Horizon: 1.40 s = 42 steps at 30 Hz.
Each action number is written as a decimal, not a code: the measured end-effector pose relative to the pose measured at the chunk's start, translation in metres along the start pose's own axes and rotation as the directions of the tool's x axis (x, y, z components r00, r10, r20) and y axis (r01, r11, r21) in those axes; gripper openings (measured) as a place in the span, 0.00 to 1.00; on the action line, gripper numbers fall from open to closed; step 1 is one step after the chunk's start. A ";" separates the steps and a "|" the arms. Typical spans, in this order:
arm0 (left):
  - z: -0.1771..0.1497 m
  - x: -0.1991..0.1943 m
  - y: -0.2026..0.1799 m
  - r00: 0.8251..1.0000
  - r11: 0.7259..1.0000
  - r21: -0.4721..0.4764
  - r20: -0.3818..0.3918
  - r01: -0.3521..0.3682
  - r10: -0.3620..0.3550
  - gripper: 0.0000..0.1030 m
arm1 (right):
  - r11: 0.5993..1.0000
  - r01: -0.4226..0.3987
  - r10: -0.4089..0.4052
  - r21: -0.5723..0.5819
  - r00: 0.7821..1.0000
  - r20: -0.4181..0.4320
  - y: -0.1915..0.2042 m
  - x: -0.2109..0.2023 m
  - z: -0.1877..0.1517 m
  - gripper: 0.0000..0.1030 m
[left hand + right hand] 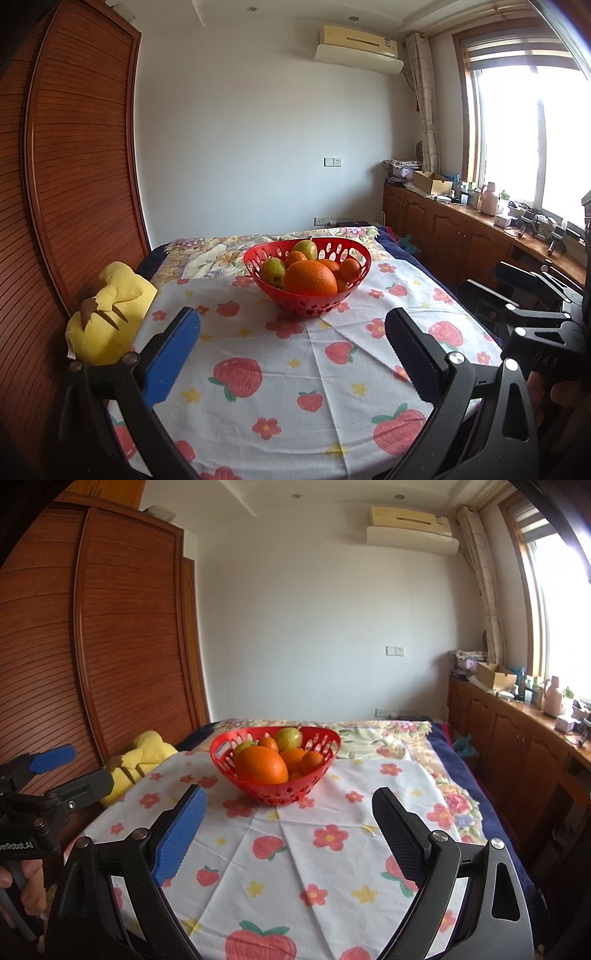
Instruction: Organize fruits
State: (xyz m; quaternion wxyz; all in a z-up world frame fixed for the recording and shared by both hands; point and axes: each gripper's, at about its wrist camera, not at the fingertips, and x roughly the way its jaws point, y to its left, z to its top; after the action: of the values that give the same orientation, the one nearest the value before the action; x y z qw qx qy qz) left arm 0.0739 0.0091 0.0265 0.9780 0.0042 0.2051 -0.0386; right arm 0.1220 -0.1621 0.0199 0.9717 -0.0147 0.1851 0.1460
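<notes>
Partly hidden in the perforated red plastic basket (pixel 307 280): small orange fruits behind one big orange (pixel 310 277); exact count hard to tell. Two green pears (pixel 272 271) visible. Resting on strawberry-print white cloth (pixel 295 369), well ahead of left gripper (pixel 293 354) and right gripper (pixel 291 834), both spread wide, empty.
</notes>
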 end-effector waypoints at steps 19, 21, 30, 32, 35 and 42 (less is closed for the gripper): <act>-0.008 -0.036 -0.006 1.000 1.000 0.009 0.026 -0.003 0.003 0.98 | 1.000 0.025 -0.025 0.002 0.999 0.022 -0.003 -0.036 -0.010 0.90; -0.008 -0.037 -0.006 1.000 1.000 0.008 0.027 -0.003 0.003 0.98 | 1.000 0.025 -0.025 0.003 0.999 0.021 -0.003 -0.037 -0.010 0.90; -0.012 -0.037 -0.004 1.000 1.000 0.002 0.024 -0.007 0.007 0.98 | 1.000 0.026 -0.026 -0.002 0.999 0.019 -0.001 -0.041 -0.012 0.90; -0.013 -0.038 -0.003 1.000 1.000 -0.001 0.025 -0.009 0.009 0.98 | 1.000 0.024 -0.024 -0.001 1.000 0.019 -0.001 -0.040 -0.010 0.90; -0.014 -0.038 -0.003 1.000 1.000 -0.001 0.024 -0.013 0.013 0.98 | 1.000 0.023 -0.023 0.001 1.000 0.019 -0.001 -0.040 -0.010 0.90; -0.015 -0.039 -0.002 1.000 1.000 -0.007 0.023 -0.021 0.021 0.98 | 1.000 0.023 -0.023 0.000 1.000 0.019 0.000 -0.039 -0.010 0.90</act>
State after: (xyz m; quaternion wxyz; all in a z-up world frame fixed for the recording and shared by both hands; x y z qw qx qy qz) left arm 0.0320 0.0101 0.0281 0.9806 0.0027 0.1939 -0.0279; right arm 0.0836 -0.1743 0.0251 0.9750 -0.0155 0.1756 0.1350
